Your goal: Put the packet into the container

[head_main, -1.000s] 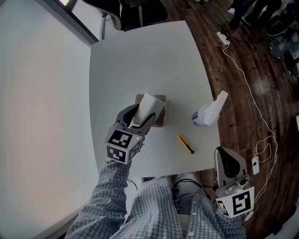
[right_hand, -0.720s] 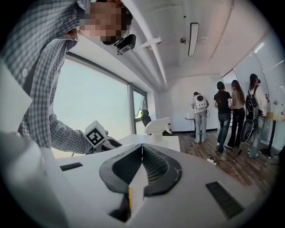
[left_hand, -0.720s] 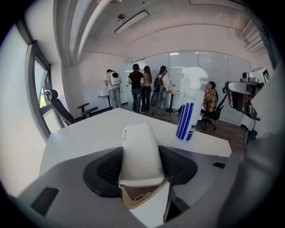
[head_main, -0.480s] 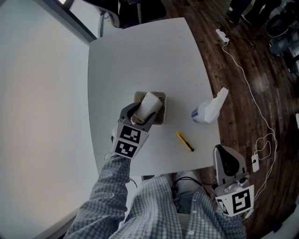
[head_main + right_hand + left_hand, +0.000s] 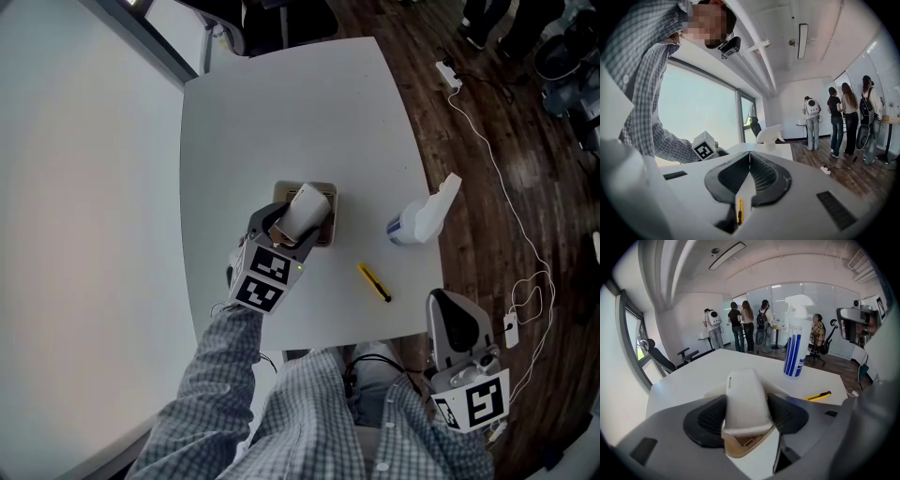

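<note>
Releasing the packet (image 5: pixel 306 210), standing tilted with its lower end seemingly in the container (image 5: pixel 325 235) on the table (image 5: pixel 281 112), with the left hand-held gripper (image 5: pixel 291 226) opening its jaws around it. Keeping the right hand-held gripper (image 5: pixel 452 307) pressed together, empty, off the table. Next, probably needing a wider opening and a clean lift away.

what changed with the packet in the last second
The left gripper tipped the white packet lower and pushed it further into the container; its jaws are opening, with the packet still between them. The spray bottle, yellow cutter and shut right gripper stayed put.
</note>
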`<state>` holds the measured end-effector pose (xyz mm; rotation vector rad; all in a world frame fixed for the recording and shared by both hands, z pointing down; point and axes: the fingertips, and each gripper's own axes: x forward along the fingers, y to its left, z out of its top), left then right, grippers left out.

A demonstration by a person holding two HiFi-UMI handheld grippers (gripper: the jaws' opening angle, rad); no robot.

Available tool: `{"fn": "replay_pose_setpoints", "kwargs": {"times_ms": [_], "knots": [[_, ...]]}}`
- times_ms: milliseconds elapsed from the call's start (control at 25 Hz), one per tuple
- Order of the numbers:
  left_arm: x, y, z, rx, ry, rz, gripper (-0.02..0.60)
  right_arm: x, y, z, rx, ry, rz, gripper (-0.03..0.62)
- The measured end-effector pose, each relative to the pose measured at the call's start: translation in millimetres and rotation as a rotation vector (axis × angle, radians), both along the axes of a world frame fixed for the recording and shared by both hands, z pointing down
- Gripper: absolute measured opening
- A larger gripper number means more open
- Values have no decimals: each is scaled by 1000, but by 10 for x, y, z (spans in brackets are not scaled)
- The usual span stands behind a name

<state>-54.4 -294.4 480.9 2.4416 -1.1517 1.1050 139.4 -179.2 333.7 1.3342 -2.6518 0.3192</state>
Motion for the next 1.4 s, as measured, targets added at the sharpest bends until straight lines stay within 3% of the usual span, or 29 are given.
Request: {"fn": "replay_pose_setpoints", "kwargs": {"times_ms": [200,320,720,800,880,960,1240,1400], "knots": [[20,23,-40,0,34,3,342,-15,35,-20,-1,-6,-2,13],[-14,34,-103,10,57,-17,344,-33,58,-19,-2,-6,-7,13],[-176,142,-506,10,317,-127,336,-167,108,-121,34,-5,-47,14],[-197,188,-594,25,343,-127,260,-193,118,-139,45,-6,-54,14],[-202,256,-691,50,358,-110,104,-218,129,-155,55,-5,-64,14],[-201,348,-795,75,369,-87,8,-242,143,-178,61,-5,-74,13],[-363,537,-1428,222,513,-126,8,-360,162,-308,99,-11,-105,13],[-442,621,-1616,261,536,-131,8,-449,164,-329,116,-16,-131,12]]}}
